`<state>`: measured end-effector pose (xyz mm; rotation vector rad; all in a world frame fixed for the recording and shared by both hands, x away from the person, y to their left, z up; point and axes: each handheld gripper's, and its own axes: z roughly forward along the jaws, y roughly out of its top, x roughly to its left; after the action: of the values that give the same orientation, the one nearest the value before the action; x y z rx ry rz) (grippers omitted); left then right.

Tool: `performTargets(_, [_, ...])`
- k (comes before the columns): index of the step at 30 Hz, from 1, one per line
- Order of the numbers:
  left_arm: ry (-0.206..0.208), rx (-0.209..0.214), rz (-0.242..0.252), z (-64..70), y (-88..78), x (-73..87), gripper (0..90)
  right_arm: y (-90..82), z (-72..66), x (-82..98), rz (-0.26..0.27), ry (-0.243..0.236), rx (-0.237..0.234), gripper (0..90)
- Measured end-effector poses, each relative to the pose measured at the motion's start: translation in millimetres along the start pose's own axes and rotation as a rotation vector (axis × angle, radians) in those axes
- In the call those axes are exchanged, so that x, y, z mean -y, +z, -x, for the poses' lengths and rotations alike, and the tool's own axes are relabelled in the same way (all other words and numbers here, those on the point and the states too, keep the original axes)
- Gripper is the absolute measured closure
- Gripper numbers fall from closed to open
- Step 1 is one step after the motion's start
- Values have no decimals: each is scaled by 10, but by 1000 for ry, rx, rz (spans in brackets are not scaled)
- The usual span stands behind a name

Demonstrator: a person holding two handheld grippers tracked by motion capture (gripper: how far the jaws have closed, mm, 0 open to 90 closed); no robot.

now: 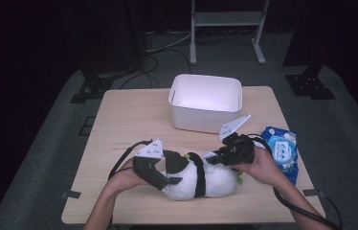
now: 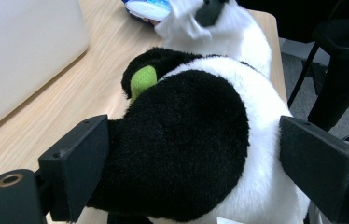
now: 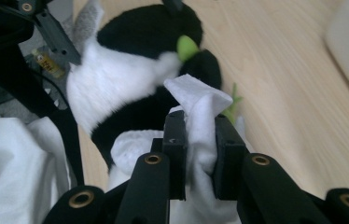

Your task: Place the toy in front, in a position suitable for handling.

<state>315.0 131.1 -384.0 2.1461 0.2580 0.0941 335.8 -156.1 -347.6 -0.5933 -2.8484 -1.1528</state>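
A black-and-white panda plush (image 1: 215,184) with green bits lies on its side at the front of the wooden table (image 1: 119,120). My left gripper (image 1: 167,175) grips its left end. In the left gripper view the wide-set jaws of the left gripper (image 2: 193,154) press into the fur of the plush (image 2: 186,116) on both sides. My right gripper (image 1: 214,158) comes in from the right, shut on a crumpled white wipe (image 3: 196,95). The wipe (image 2: 182,25) rests against the top of the plush (image 3: 116,79), between the pads of the right gripper (image 3: 200,140).
A white plastic bin (image 1: 205,117) stands at the back middle of the table, open and empty. A blue pack of wet wipes (image 1: 282,146) lies by the right edge, just behind my right hand. White cloth bunches at the lower left of the right gripper view.
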Motion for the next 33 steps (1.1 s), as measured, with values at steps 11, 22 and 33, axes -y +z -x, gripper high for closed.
performTargets(11, [15,-3,37,43,-57,-58,98,53,-49,37,-56,-37,28,779])
performTargets(22, [-30,-13,9,-20,-48,21,94,-76,57,189,-27,8,63,779])
performTargets(33, [-93,69,26,-97,181,209,86,-128,80,288,-6,30,57,779])
